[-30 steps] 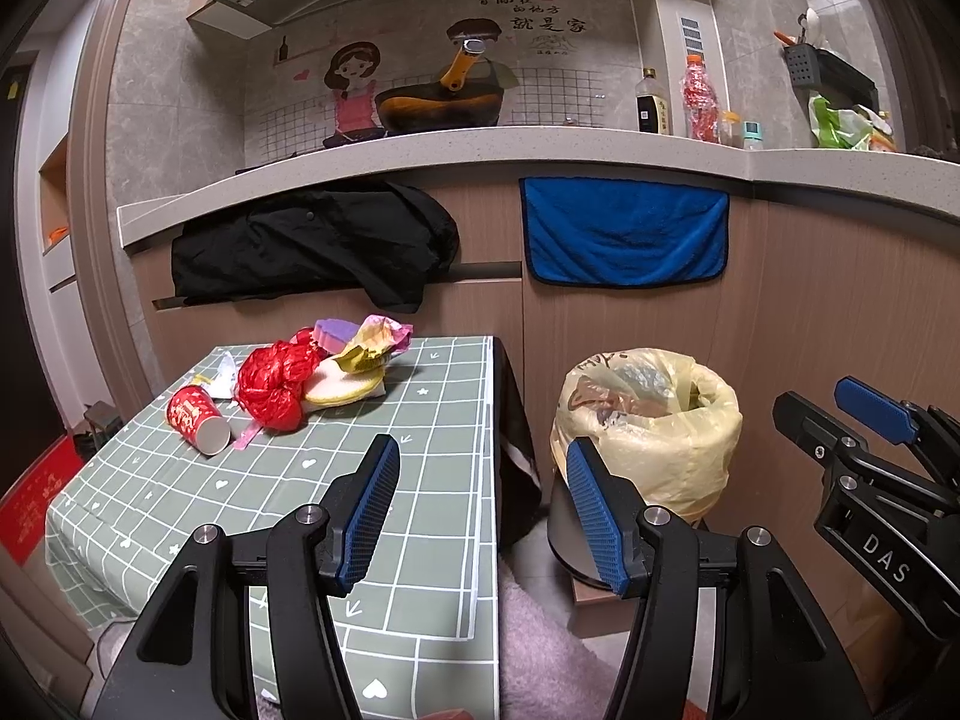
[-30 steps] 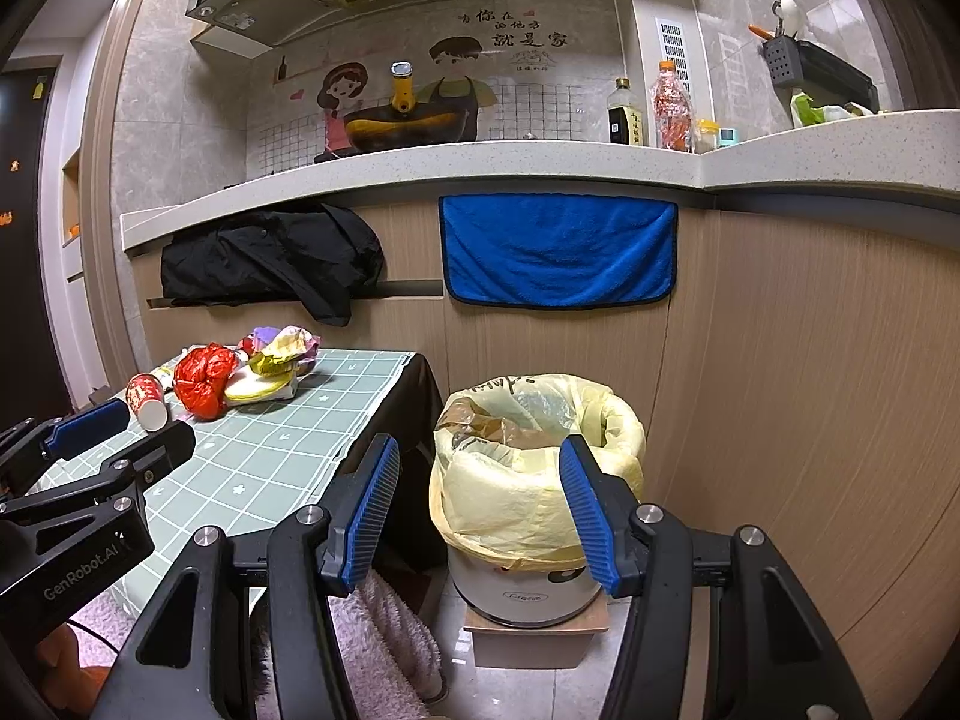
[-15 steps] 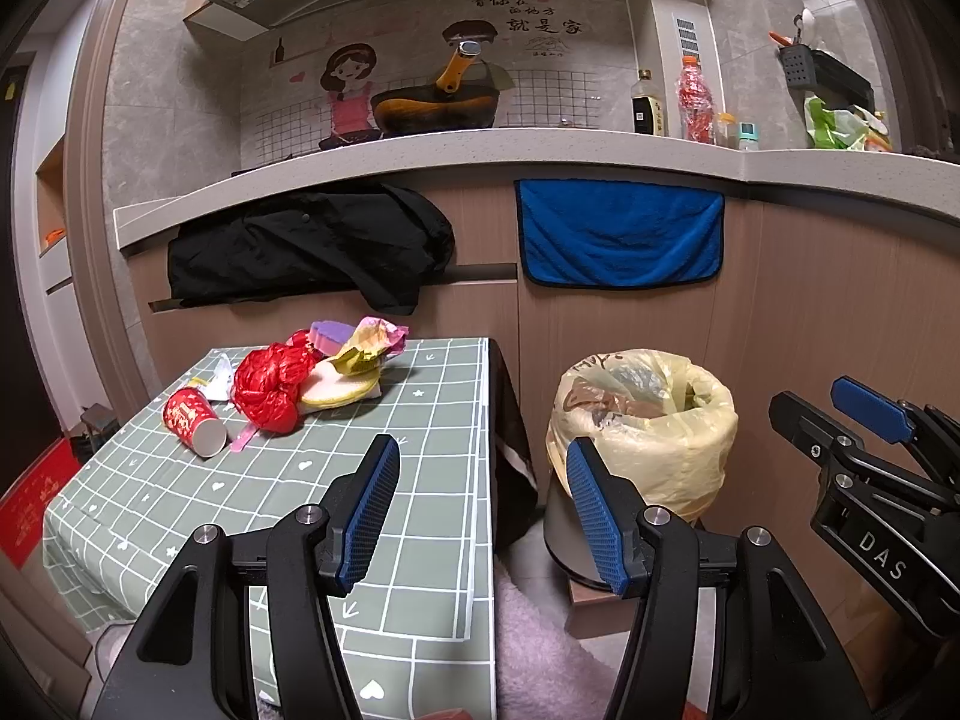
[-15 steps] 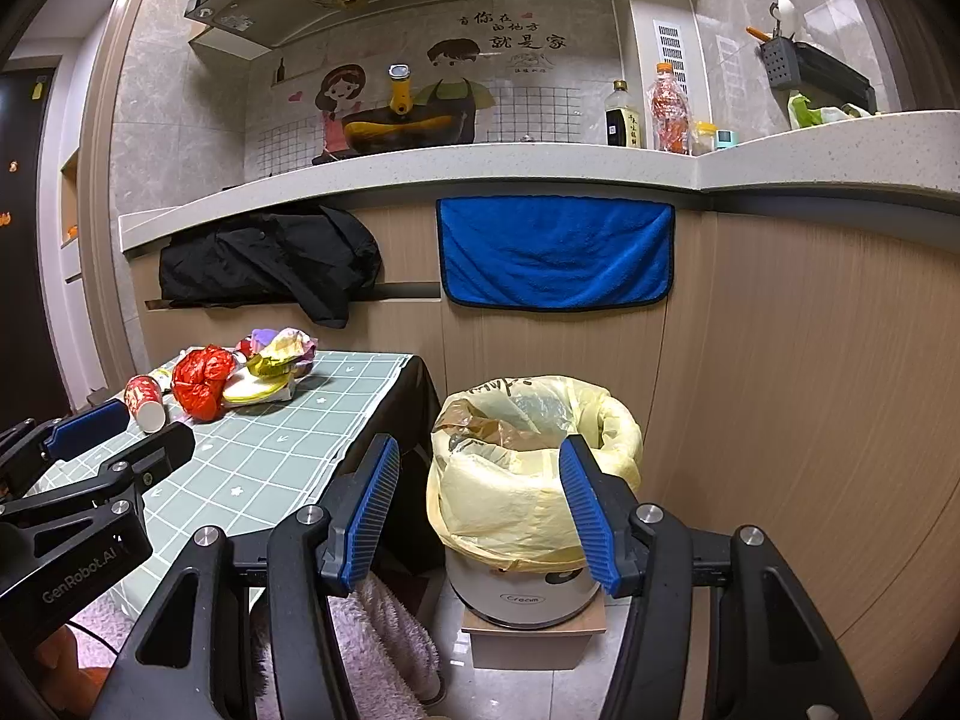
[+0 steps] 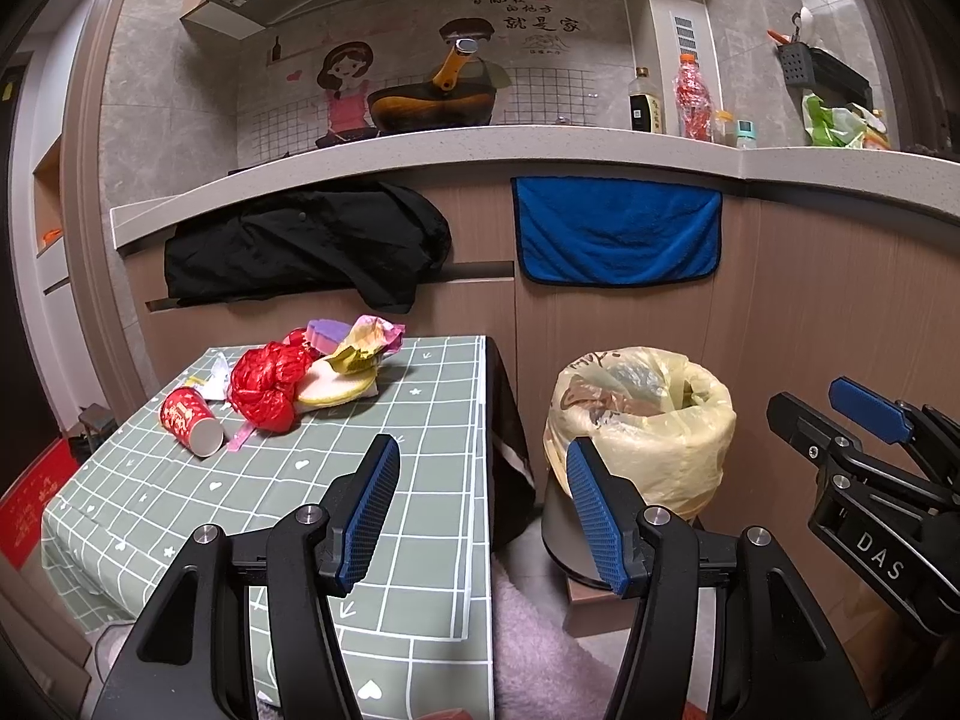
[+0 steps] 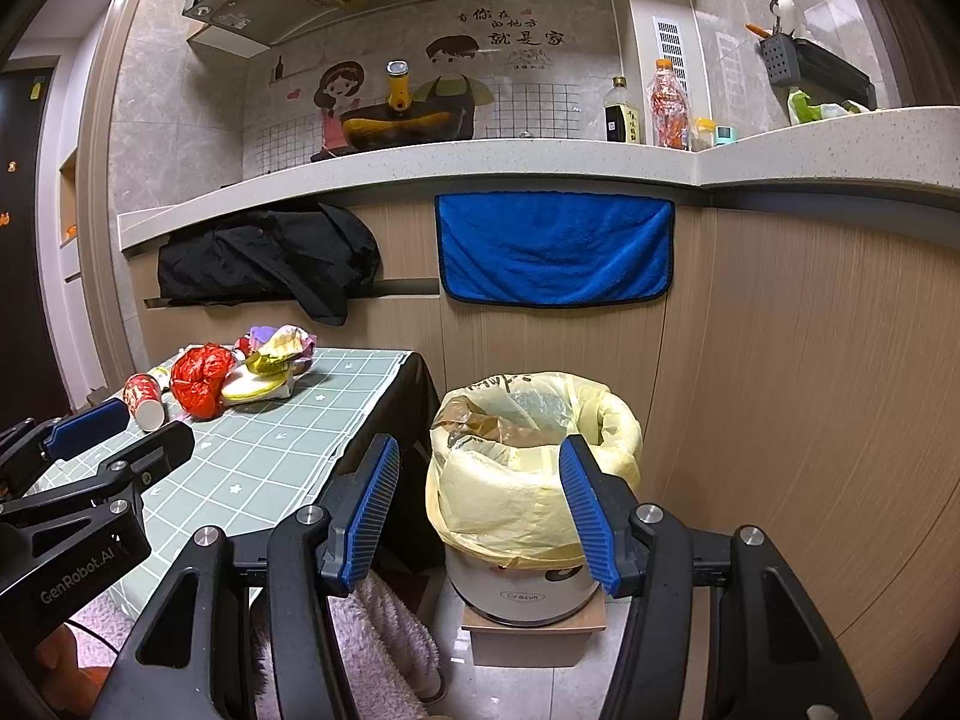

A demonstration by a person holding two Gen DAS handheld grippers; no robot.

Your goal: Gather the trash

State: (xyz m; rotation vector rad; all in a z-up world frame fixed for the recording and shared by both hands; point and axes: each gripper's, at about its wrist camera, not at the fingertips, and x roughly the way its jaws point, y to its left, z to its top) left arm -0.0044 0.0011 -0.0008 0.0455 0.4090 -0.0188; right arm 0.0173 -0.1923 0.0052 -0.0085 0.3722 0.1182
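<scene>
A: Trash pile (image 5: pixel 300 375) where?
B: Left-centre of frame on the table (image 5: pixel 420 516), up-left of the left gripper (image 5: pixel 480 516). Left is nearer.
A: Jaws?
B: Both released, empty; right gripper (image 6: pixel 477 510) faces the bin (image 6: pixel 534 474).

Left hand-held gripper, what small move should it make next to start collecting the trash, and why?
Probably ease the left hand-held gripper forward toward the red paper cup, the nearest trash on the table. Its jaws are open and empty, the pile is untouched, and the lined bin waits beside the table.
</scene>
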